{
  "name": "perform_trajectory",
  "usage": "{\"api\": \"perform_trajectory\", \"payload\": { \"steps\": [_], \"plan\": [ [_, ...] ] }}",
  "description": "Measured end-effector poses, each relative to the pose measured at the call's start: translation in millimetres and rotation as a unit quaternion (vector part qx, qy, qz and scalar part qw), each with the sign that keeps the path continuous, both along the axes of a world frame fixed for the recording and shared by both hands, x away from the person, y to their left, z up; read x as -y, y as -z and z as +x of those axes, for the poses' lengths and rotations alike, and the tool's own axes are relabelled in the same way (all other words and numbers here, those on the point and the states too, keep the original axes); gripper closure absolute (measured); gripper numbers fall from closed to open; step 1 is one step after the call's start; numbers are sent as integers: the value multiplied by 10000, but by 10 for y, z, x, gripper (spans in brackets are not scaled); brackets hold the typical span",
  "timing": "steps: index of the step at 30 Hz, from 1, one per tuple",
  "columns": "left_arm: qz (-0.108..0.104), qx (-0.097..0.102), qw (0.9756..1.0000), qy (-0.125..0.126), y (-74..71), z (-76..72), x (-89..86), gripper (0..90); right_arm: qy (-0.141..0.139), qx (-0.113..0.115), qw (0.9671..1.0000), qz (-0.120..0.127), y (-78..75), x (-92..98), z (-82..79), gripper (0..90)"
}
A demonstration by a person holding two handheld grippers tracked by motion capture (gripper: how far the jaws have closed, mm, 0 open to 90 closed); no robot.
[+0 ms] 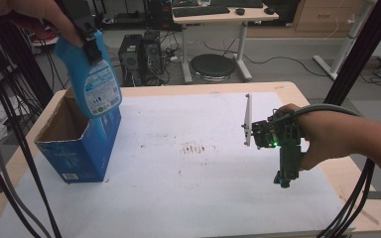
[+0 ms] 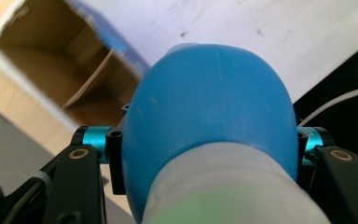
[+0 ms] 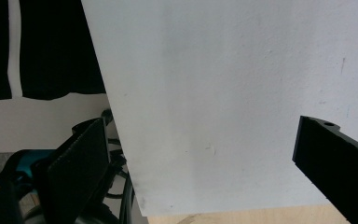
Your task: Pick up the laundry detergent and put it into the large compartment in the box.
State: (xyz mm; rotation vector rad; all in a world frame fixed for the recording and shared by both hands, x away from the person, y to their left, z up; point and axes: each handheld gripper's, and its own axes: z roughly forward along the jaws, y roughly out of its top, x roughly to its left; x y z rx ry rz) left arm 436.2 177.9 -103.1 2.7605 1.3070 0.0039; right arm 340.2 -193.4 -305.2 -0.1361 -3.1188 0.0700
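The left hand-held gripper (image 2: 200, 154) is clamped on a blue bottle (image 1: 92, 74), which hangs tilted just above the open cardboard box (image 1: 74, 144) below its jaws. To do this well, I'd centre the bottle over the opening, straighten it, then lower — clear of the flaps. The right hand-held gripper (image 3: 205, 154) hangs spread, empty, over the tabletop (image 1: 188, 198).

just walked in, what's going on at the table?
A person works with a handheld gripper in each hand. The left gripper is clamped on a blue bottle, holding it tilted over the open top of a blue cardboard box at the table's left edge; the bottle is not inside yet. The right gripper hangs open and empty above the white sheet on the table's right side.
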Motion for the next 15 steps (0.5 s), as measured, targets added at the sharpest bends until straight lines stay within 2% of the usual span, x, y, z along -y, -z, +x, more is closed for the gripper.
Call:
{"api": "perform_trajectory", "payload": {
  "steps": [2, 6, 11, 15],
  "plan": [
    [18, -5, 9997, -263, -31, -1, -117, 392, -1, 17, 10000, -14, -6, -6, -3, 28],
    [115, -64, 9972, -743, -45, 8, -323, 391, -37, 27, 10000, -17, -15, -17, -6, 28],
    [239, -71, 9938, -1084, 5, 14, -439, 391, -31, 34, 10000, -16, -26, -38, -19, 28],
    [175, -86, 9908, -1342, 63, 28, -507, 391, -15, 58, 10000, -24, -57, -43, -30, 28]
  ]
}}
